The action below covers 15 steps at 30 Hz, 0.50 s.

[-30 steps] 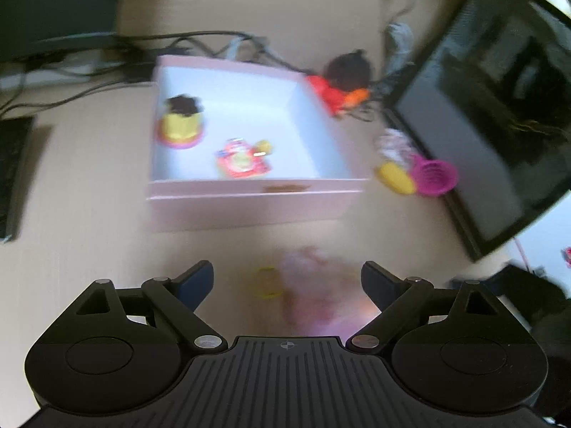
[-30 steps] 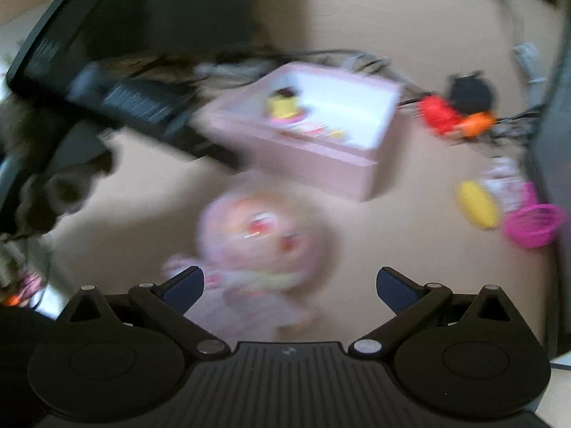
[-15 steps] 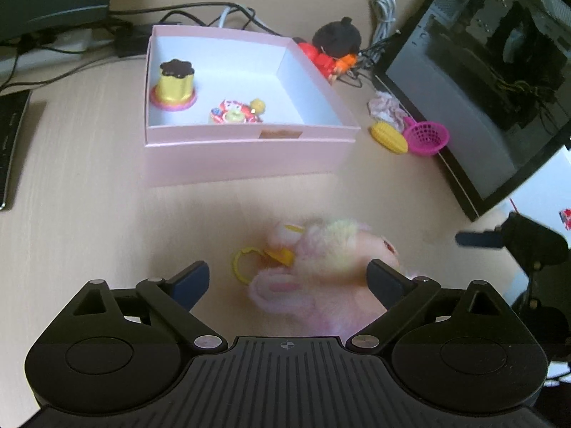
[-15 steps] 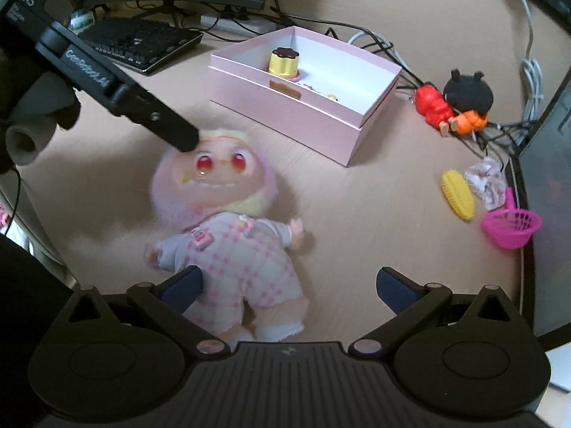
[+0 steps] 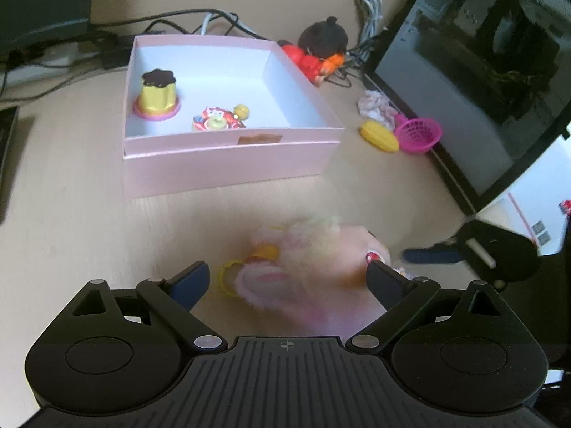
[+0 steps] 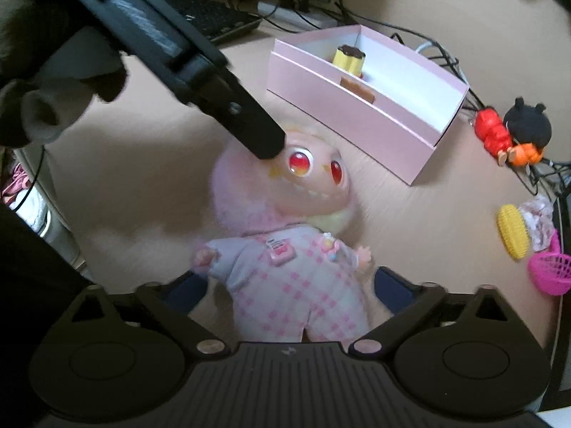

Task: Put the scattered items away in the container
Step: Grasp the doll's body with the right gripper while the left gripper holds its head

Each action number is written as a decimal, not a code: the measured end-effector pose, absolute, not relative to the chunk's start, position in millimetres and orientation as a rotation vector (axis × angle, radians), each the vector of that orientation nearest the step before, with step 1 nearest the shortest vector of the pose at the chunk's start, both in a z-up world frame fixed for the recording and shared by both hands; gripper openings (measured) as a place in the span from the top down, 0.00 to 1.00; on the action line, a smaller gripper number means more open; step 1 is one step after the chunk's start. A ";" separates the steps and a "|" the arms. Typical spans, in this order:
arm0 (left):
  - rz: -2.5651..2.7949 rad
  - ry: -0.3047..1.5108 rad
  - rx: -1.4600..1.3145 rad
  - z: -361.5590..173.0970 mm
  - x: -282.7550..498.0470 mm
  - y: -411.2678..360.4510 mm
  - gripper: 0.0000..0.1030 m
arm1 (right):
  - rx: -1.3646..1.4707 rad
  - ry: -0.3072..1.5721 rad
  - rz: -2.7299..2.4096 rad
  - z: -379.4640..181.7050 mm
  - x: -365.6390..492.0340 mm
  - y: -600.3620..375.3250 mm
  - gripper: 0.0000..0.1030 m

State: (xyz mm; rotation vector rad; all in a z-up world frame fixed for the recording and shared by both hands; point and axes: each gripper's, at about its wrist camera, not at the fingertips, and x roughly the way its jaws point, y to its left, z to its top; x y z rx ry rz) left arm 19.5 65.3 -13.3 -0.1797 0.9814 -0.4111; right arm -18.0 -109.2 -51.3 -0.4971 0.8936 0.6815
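A pink-haired plush doll [image 6: 285, 235] in a checked pink suit lies face up on the wooden desk; in the left wrist view its blurred head [image 5: 307, 267] sits between my open left gripper [image 5: 285, 281] fingers. My right gripper [image 6: 285, 289] is open, its fingers on either side of the doll's body. One left finger [image 6: 249, 132] touches the doll's forehead in the right wrist view. The pink box [image 5: 228, 164] beyond holds a yellow pudding toy [image 5: 157, 96] and a small red toy [image 5: 217, 121].
Right of the box lie a red and black figure [image 5: 321, 50], a yellow corn toy [image 5: 378, 137], a magenta basket [image 5: 419, 135] and a crumpled cloth [image 5: 374, 107]. A dark monitor [image 5: 481, 71] stands at the right. Cables and a keyboard [image 6: 210, 18] lie behind the box.
Both grippers have come closer to the doll. The right gripper's fingers now flank its body, and the left gripper's fingers flank its head.
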 end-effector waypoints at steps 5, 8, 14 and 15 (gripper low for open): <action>-0.404 0.961 -0.211 -16.4 19.1 73.2 0.04 | -0.295 0.974 0.707 -42.6 0.8 -122.7 0.22; -0.394 0.978 -0.188 -21.8 18.7 72.4 0.04 | -0.127 1.019 0.699 -41.0 15.6 -139.3 0.22; -0.409 1.034 -0.238 -28.5 11.2 75.6 0.06 | -0.224 0.980 0.649 -44.2 5.9 -133.5 0.22; -0.423 1.025 -0.281 -23.2 11.6 77.5 0.06 | -0.260 0.970 0.645 -45.9 2.4 -129.2 0.22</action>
